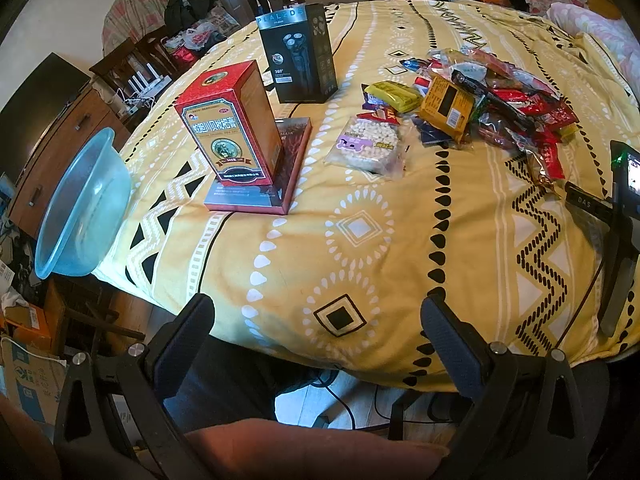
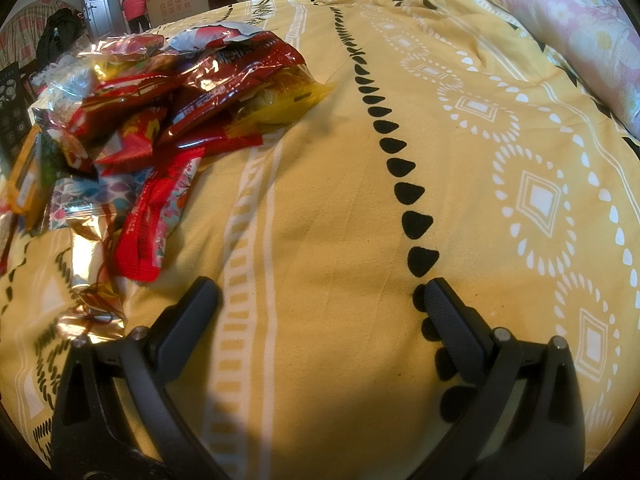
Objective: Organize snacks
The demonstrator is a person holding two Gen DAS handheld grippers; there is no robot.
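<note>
One blue plastic basin (image 1: 82, 208), three boxes: a red upright box (image 1: 230, 126), a flat box (image 1: 266, 178) beneath, a black shaver box (image 1: 300, 54), one heap of snack packets (image 1: 472, 108), too jumbled to count

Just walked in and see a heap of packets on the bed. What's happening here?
A person holds two grippers over a yellow patterned bedspread. Both the left gripper and the right gripper are open and empty. The snack pile lies untouched, and the blue basin at the bed's edge looks empty.
</note>
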